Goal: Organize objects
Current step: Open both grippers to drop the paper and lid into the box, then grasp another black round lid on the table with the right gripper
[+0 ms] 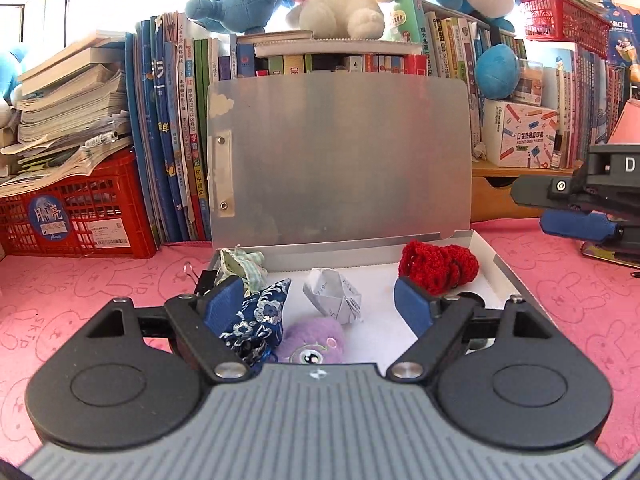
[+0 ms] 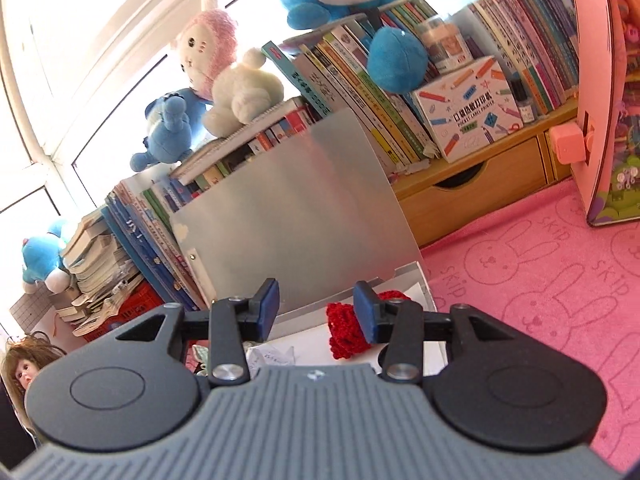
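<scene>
A shallow white box [image 1: 502, 268] with its grey lid [image 1: 340, 156] standing open sits on the pink cloth. Inside lie a red crocheted piece [image 1: 440, 266], a crumpled white paper [image 1: 334, 296], a blue embroidered pouch [image 1: 260, 320], a purple plush [image 1: 314, 342] and a green checked cloth piece [image 1: 244, 264]. My left gripper [image 1: 320, 304] is open and empty, low over the box, its left finger against the blue pouch. My right gripper [image 2: 316, 308] is open and empty above the box, near the red crocheted piece [image 2: 346, 330]. The lid [image 2: 296, 216] stands behind it.
A black binder clip [image 1: 200, 280] lies at the box's left edge. Books, plush toys and a red crate [image 1: 80, 216] line the back. A wooden drawer unit [image 2: 472, 196] and a pink toy case [image 2: 604, 92] stand at the right. The right gripper's body [image 1: 592, 200] shows at the right edge.
</scene>
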